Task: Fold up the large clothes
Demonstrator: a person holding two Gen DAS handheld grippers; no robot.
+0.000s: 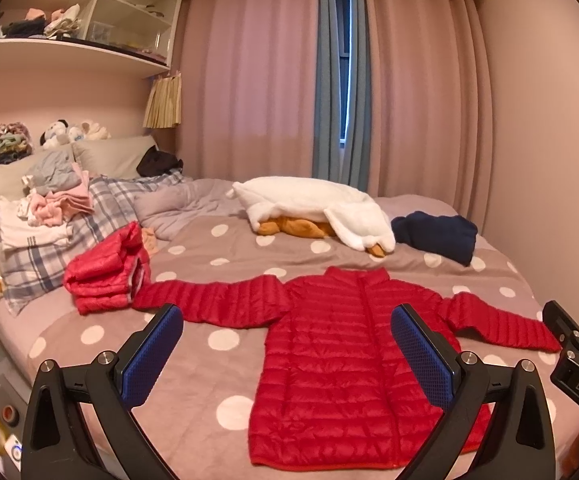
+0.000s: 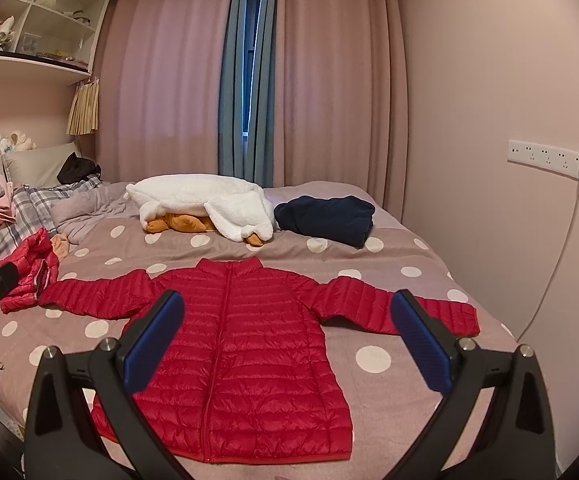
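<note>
the red jacket (image 2: 245,344) is laid flat, sleeves spread, seemingly zipped; folding is not yet begun. both the left gripper (image 1: 287,360) and the right gripper (image 2: 287,350) are held wide open, empty. a sleeve should be gripped next.

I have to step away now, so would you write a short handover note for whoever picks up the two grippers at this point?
Left gripper: open, holding nothing, above the bed.
Right gripper: open, holding nothing, above the jacket's body.
Red puffer jacket: flat on the polka-dot bedspread, front up, zipped, both sleeves spread out sideways, collar toward the curtains. No fold made on it yet.
Second red puffer garment: in a folded bundle at the end of the jacket's left-hand sleeve.
Navy garment: lies folded beyond the jacket, beside the white plush toy.
Left to do: fold the sleeves in, then fold the body.
</note>
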